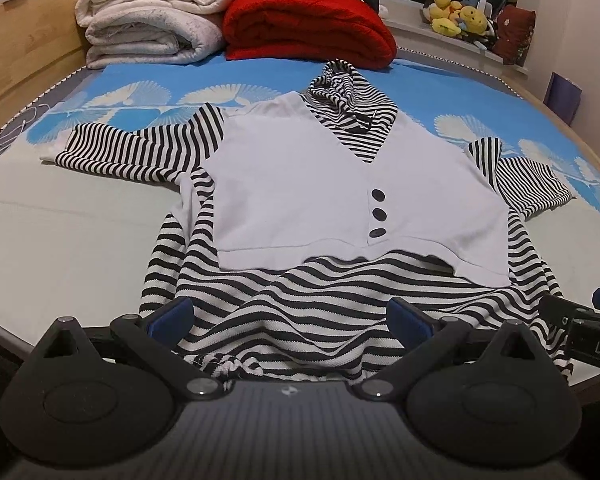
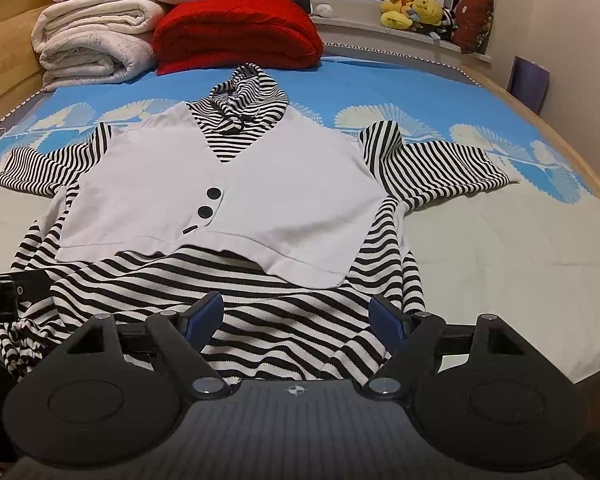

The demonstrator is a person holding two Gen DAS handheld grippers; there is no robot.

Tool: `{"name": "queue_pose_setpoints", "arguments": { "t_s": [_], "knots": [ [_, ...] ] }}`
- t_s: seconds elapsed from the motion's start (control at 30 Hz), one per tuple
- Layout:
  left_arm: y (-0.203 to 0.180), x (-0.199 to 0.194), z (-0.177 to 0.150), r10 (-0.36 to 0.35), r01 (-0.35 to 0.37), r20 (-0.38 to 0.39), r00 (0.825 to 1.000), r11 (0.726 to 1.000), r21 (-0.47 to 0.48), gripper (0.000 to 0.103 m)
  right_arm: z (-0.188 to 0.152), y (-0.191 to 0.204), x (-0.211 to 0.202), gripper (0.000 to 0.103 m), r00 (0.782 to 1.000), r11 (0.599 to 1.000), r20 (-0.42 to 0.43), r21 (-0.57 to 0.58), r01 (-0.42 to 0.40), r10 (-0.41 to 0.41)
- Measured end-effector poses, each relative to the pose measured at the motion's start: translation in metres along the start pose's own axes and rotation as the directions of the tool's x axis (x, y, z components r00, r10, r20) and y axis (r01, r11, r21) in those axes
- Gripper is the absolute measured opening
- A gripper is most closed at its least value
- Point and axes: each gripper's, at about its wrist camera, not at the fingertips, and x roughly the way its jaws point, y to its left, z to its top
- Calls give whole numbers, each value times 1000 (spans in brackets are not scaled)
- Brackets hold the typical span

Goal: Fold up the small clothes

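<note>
A small black-and-white striped hooded top with a white vest front and black buttons (image 1: 356, 200) lies flat on the bed, hood far, hem near, sleeves spread to both sides. It also shows in the right wrist view (image 2: 228, 200). My left gripper (image 1: 292, 318) is open, its blue-padded fingers (image 1: 172, 316) standing wide over the left part of the striped hem. My right gripper (image 2: 298, 314) is open over the right part of the hem. Neither holds cloth. The right gripper's body shows at the left wrist view's right edge (image 1: 588, 332).
The bed (image 2: 500, 272) has a pale sheet near and a blue patterned cover (image 2: 400, 88) far. Folded white blankets (image 1: 152, 20) and a red blanket (image 1: 308, 24) are stacked at the head. Plush toys (image 2: 416, 10) sit on the windowsill. A wooden bed frame (image 1: 20, 60) runs along the left.
</note>
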Motion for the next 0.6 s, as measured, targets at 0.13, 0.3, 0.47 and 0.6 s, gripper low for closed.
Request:
{"name": "queue_pose_setpoints", "arguments": {
  "t_s": [0.13, 0.3, 0.47, 0.6],
  "knots": [
    [0, 0, 0, -1, 1, -5, 1000, 1000, -1, 102, 0, 0, 0, 80, 1000, 1000, -3, 1, 0, 0],
    [0, 0, 0, -1, 1, -5, 1000, 1000, -1, 102, 0, 0, 0, 81, 1000, 1000, -3, 1, 0, 0],
    [0, 0, -1, 0, 0, -5, 1000, 1000, 0, 102, 0, 0, 1, 81, 1000, 1000, -4, 3, 2, -2],
    [0, 0, -2, 0, 0, -6, 1000, 1000, -3, 102, 0, 0, 1, 81, 1000, 1000, -5, 3, 1, -1]
  ]
}}
